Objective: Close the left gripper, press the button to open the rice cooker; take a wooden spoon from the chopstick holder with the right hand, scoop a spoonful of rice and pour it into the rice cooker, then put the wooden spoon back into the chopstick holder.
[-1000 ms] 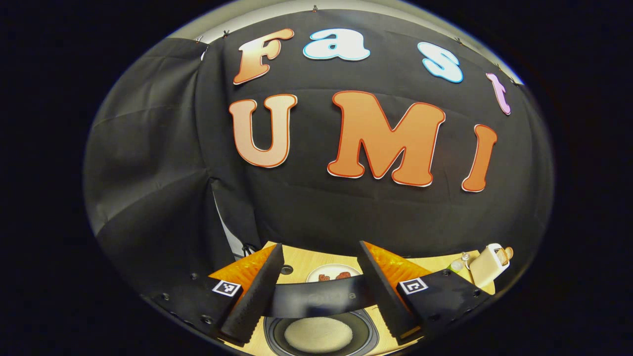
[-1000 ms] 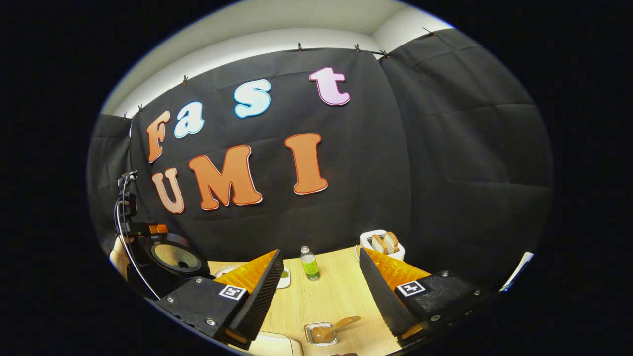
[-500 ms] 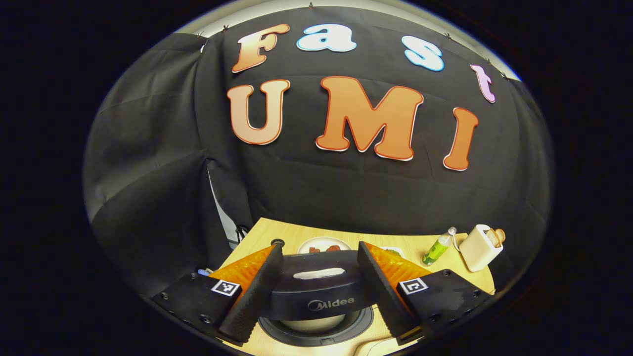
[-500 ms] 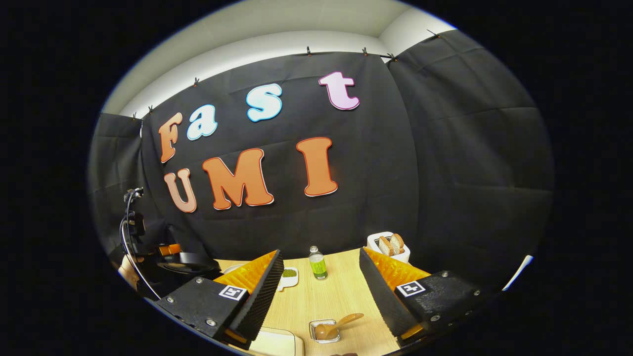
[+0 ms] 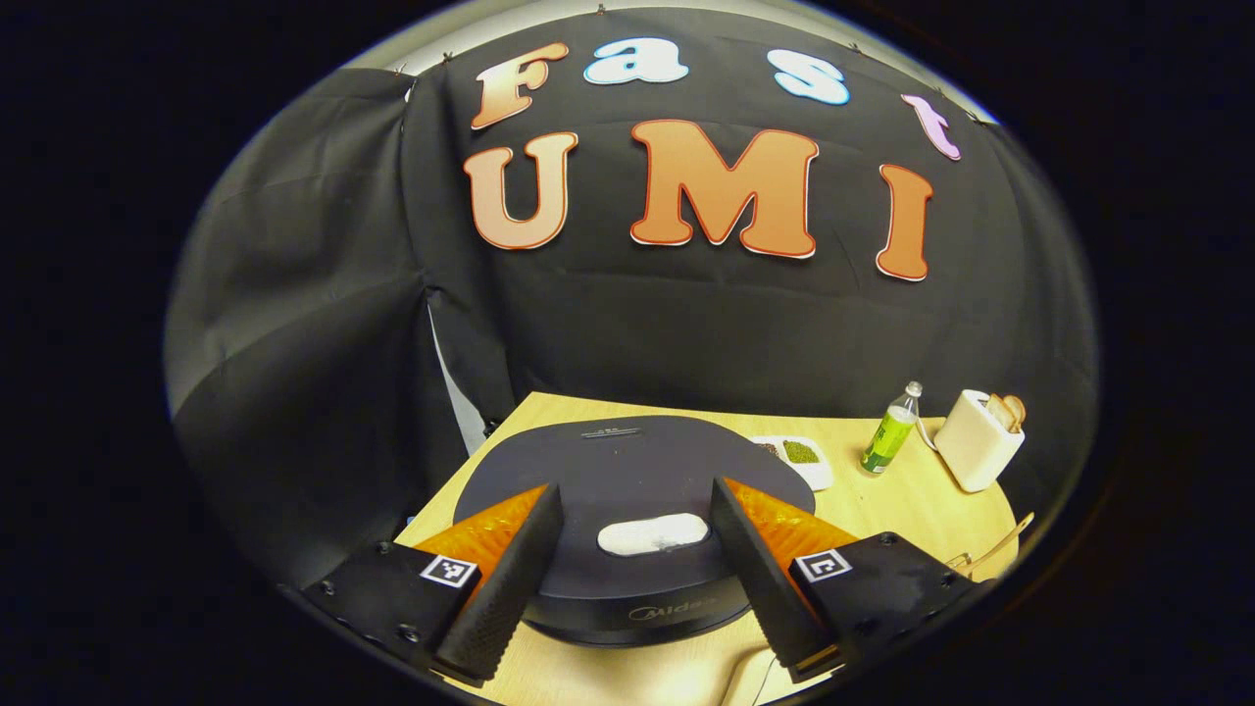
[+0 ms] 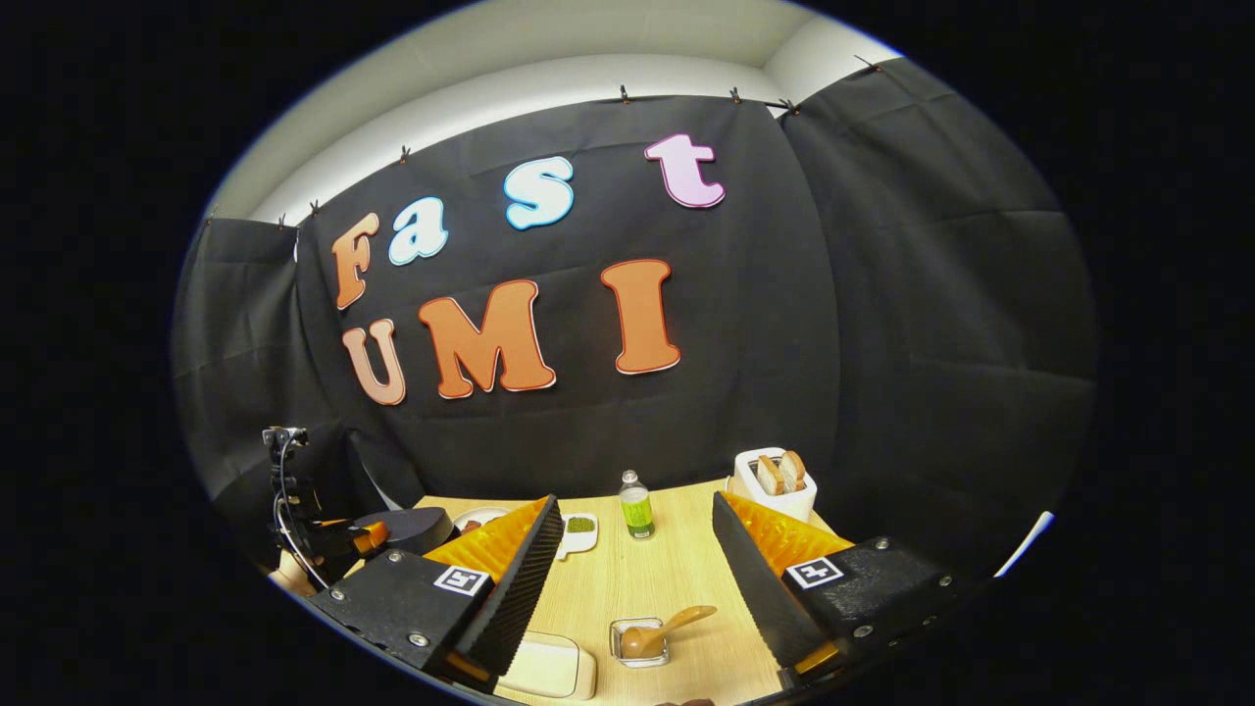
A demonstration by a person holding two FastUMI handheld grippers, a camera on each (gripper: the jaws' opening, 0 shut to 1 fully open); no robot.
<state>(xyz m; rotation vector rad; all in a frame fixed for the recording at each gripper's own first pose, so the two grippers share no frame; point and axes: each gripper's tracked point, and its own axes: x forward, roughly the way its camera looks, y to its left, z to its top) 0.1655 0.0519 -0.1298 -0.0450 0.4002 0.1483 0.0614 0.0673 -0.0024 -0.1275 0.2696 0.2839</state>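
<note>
- Rice cooker (image 5: 637, 461): dark round body on the wooden table (image 5: 882, 505), lid down flat. It sits directly under the left gripper (image 5: 634, 488). In the right gripper view it stands at the far left of the table.
- Pale oval pad (image 5: 652, 534) on the front of the lid, between the two fingers. Judged to be the release button, not confirmed.
- Left gripper: fingers spread wide, straddling the pad, nothing held. Cannot tell whether they touch the lid.
- Step in hand, judged: the button press. Bring the fingers together first so the joined tips form one blunt point, centre it over the pad, then push straight down. Pressing with the fingers spread would put them either side of the pad.
- Risk: the lid may spring up towards the gripper, so back off promptly.
- Wooden spoon (image 6: 667, 630): bowl resting in the small clear holder (image 6: 616, 642), handle leaning out to the right, near the table's front edge.
- Right gripper (image 6: 635, 500): wide open, empty, above and behind the spoon.
- Further back: green bottle (image 6: 636, 510), toaster (image 6: 770, 485).
</note>
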